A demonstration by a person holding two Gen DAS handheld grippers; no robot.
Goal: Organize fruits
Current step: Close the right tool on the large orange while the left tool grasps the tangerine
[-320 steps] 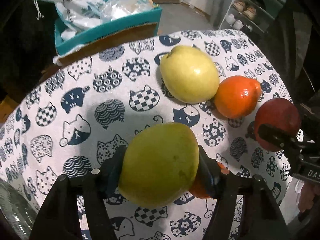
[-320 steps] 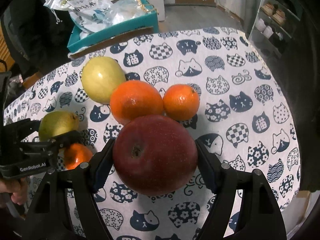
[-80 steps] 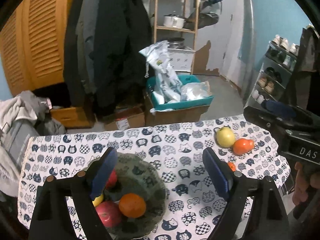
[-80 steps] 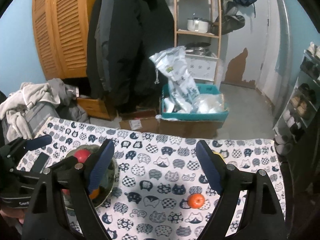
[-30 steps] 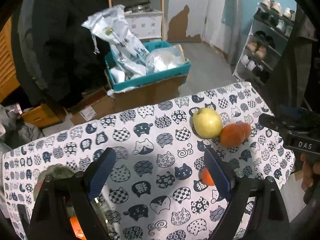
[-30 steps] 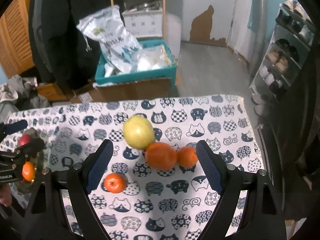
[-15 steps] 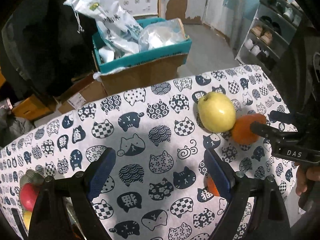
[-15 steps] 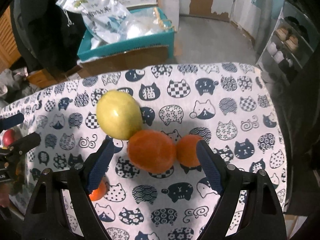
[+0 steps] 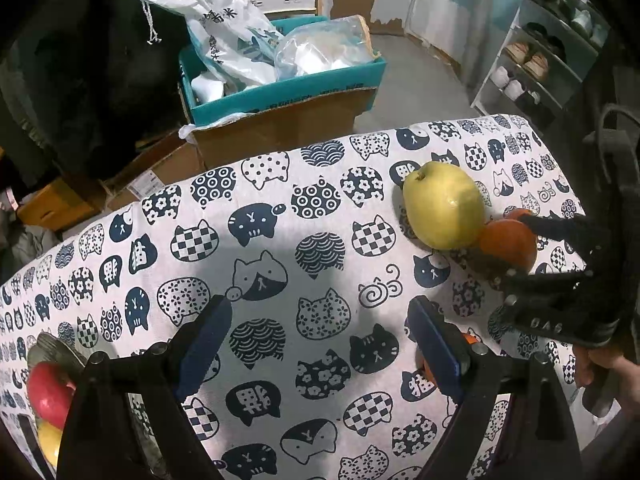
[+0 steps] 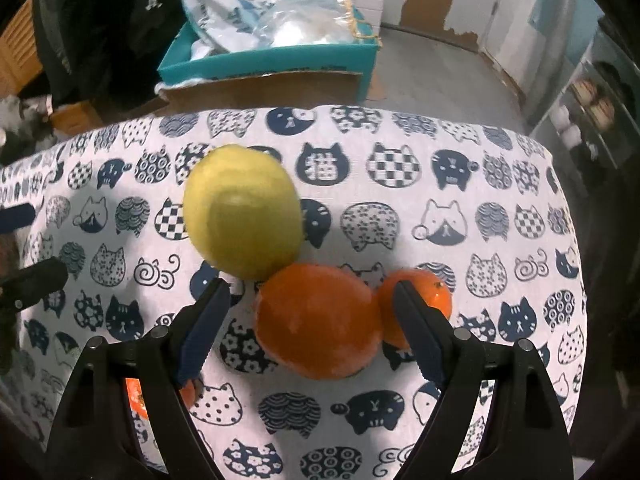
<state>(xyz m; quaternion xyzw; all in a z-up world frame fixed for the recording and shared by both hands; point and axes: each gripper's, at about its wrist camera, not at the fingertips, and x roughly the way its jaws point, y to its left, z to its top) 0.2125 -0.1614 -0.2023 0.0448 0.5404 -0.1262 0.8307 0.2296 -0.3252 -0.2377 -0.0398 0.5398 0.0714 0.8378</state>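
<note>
A yellow-green fruit lies on the cat-print tablecloth, touching a large orange. My left gripper hangs open over bare cloth, left of them. A small mandarin peeks out behind its right finger. At the far left, a bowl holds a red apple and a yellow fruit. My right gripper is open, with the large orange between its fingers, untouched. The yellow-green fruit is just behind, a smaller orange to the right, and the mandarin at lower left.
Beyond the table's far edge stands a teal cardboard box full of plastic bags. A shoe rack is at the right. A hand holds the right gripper near the table's right edge.
Both grippers have come down closer to the table. The right one has dropped around the large orange, which now sits between its fingers. The jaws stayed wide.
</note>
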